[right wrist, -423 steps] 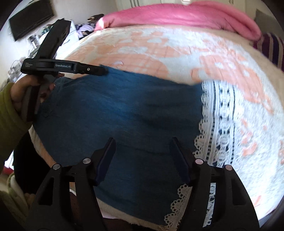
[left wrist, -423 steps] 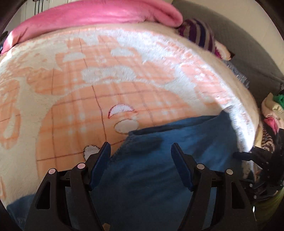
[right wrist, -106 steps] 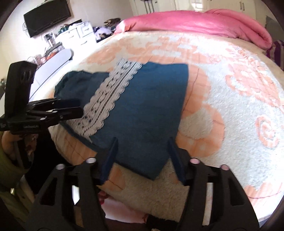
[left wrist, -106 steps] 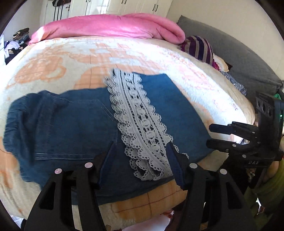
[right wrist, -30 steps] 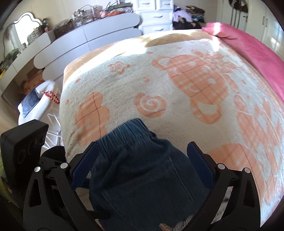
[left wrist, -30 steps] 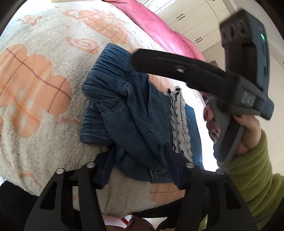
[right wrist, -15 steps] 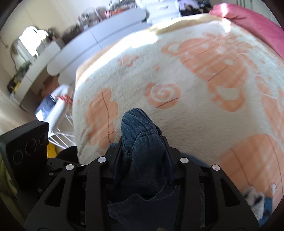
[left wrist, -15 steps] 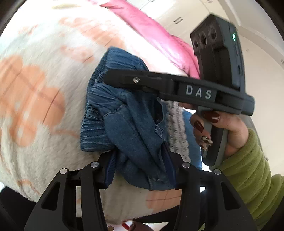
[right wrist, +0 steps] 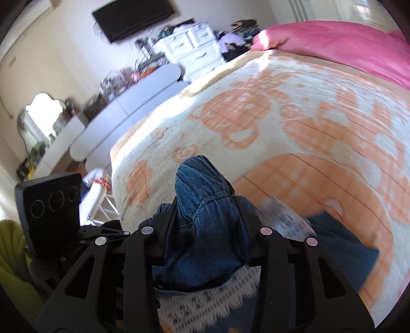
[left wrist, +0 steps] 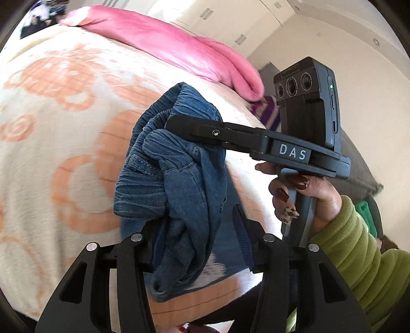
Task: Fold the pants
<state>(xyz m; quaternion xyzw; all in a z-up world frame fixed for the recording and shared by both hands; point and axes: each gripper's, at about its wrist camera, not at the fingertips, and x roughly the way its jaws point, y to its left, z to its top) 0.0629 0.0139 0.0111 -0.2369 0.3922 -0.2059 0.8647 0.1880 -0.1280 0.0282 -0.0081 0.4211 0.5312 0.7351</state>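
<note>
The blue denim pants [left wrist: 179,179] with a white lace strip [right wrist: 212,299] hang bunched above the bed's orange-and-cream blanket [left wrist: 51,128]. My right gripper [right wrist: 206,222] is shut on the gathered waistband [right wrist: 205,184]; in the left wrist view it [left wrist: 176,125] reaches in from the right, pinching the top of the bunch. My left gripper [left wrist: 196,240] has denim against its left finger [left wrist: 159,246]; its right finger [left wrist: 243,238] stands apart from the cloth. The lower part of the pants [right wrist: 340,246] still lies on the blanket.
A pink duvet [left wrist: 179,48] lies along the far side of the bed. A striped pillow [left wrist: 266,117] and grey sofa [left wrist: 358,166] are at the right. A white dresser [right wrist: 194,53], grey counters [right wrist: 123,107] and a wall TV [right wrist: 133,18] stand beyond the bed's left edge.
Both grippers have risen with the waistband end of the pants, lifting the bunch higher off the blanket. The right gripper, open a second ago, stays shut on the waistband.
</note>
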